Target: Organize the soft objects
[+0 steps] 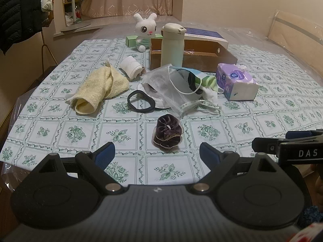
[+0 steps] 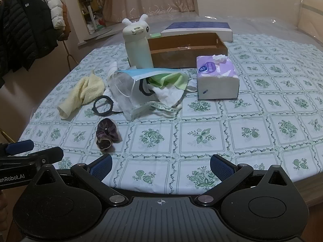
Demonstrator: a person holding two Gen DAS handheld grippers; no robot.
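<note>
Your left gripper (image 1: 157, 153): held low over the near table edge; jaws spread wide, nothing between them; blue pads bare
Your right gripper (image 2: 160, 166): level with the left and just beside it; jaws likewise wide apart and holding nothing
Purple scrunchie (image 1: 168, 131): nearest soft item; lies on the cloth just ahead of your left gripper, a little right of its centre line; ahead and left of your right gripper
Black hair band (image 1: 141, 101): flat on the cloth beyond the scrunchie, touching the pile
Pile (image 1: 181, 86): clear plastic pouch, blue face mask, green cloth, white cloth and a tape measure, heaped mid-table
Yellow towel (image 1: 101, 88): loosely rolled, left of the pile, apart from it
White roll (image 1: 131, 66): behind the towel
Tissue pack (image 2: 217, 78): purple and white, right of the pile
Cardboard box (image 2: 187, 49): open, at the far side; pale bottle (image 1: 172, 46) upright before its left end; plush rabbit (image 1: 145, 30) behind
Surface: table (image 2: 242, 133) under a green floral checked cloth
Room: curtains at the back; dark and white jackets (image 2: 30, 26) hanging at left
</note>
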